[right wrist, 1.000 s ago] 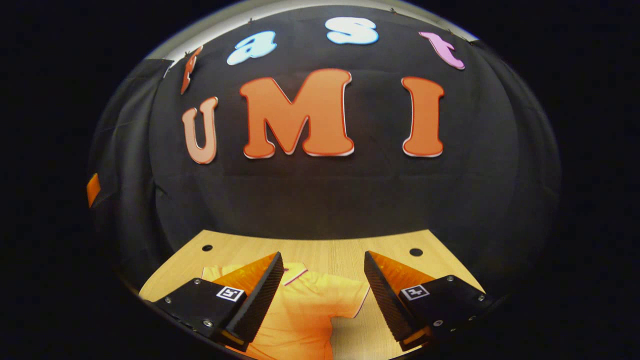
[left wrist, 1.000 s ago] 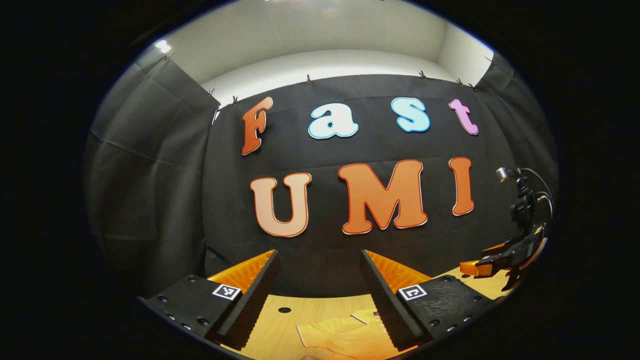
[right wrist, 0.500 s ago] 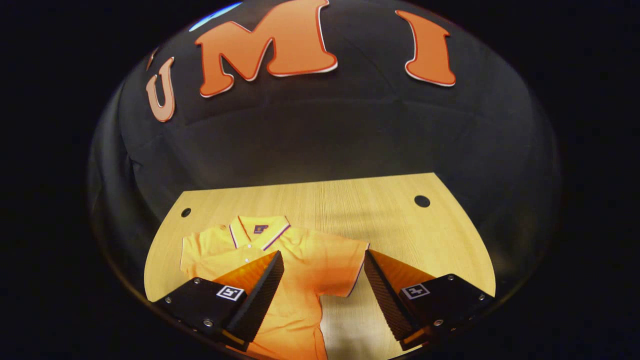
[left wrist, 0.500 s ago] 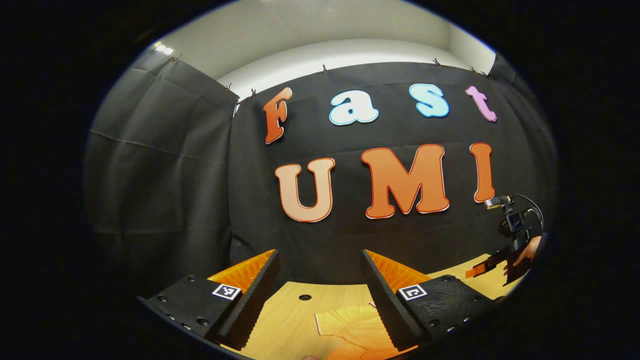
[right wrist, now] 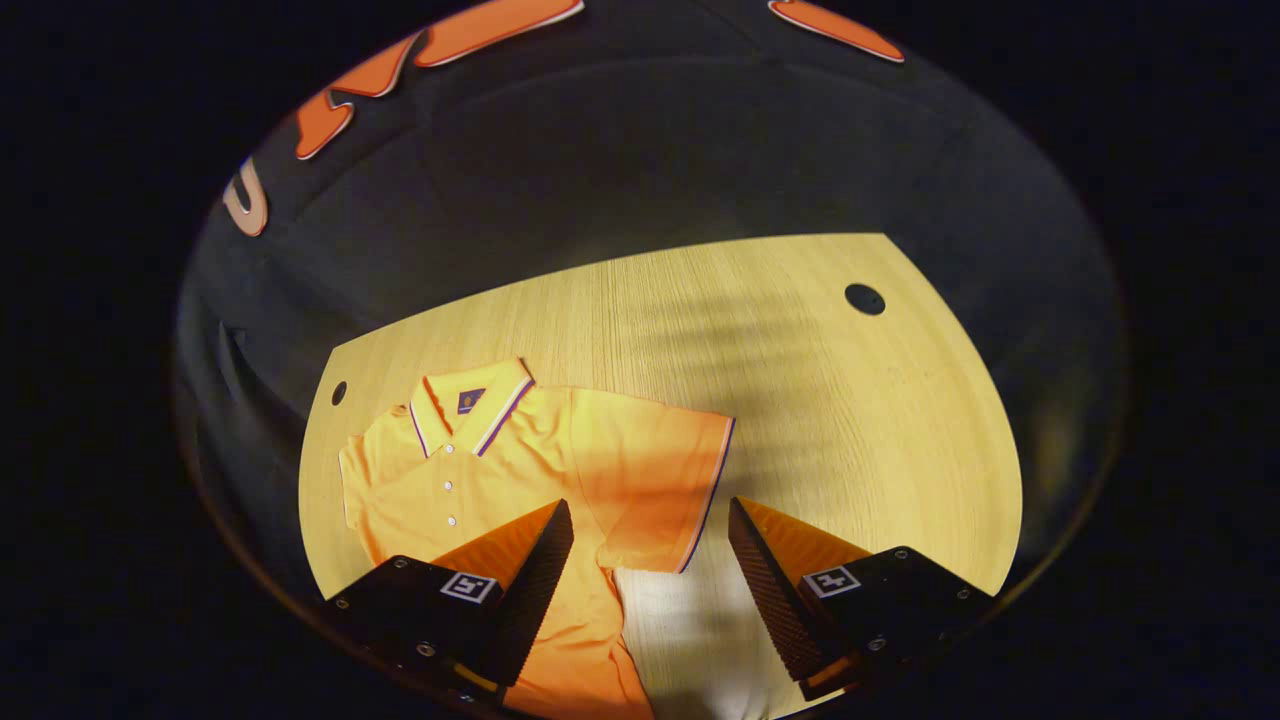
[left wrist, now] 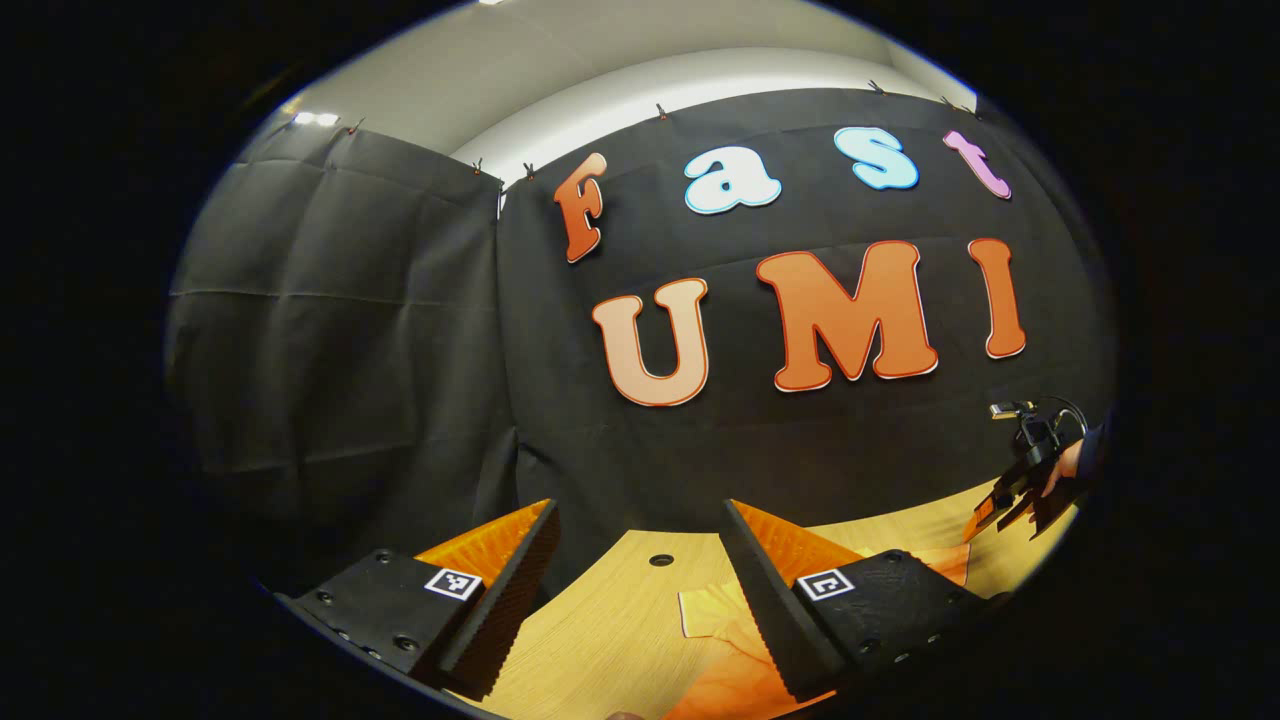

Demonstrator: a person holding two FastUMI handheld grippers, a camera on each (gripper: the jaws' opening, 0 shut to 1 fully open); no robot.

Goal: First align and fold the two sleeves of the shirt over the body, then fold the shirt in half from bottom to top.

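An orange polo shirt (right wrist: 500, 470) lies flat on the wooden table (right wrist: 820, 420), collar (right wrist: 470, 405) at the far end and buttons up. Its striped-edge sleeve (right wrist: 660, 480) spreads toward the table's middle. My right gripper (right wrist: 645, 512) hovers open above this sleeve's hem, one finger over the shirt body, the other over bare wood. My left gripper (left wrist: 640, 520) is open too, above the shirt's other sleeve (left wrist: 715, 615), with nothing between its fingers. In the left gripper view the right gripper (left wrist: 1005, 500) shows far right, held by a hand (left wrist: 1060, 470).
Black cloth walls close in the table's far and left sides. Round holes sit in the tabletop near its far corners (right wrist: 865, 298) (right wrist: 338, 392) (left wrist: 661, 560). Bare wood stretches to the right of the shirt.
The right gripper has tipped down toward the table, so the whole upper shirt came into view beneath it. The left gripper turned left and lower over the other sleeve. Both stayed open.
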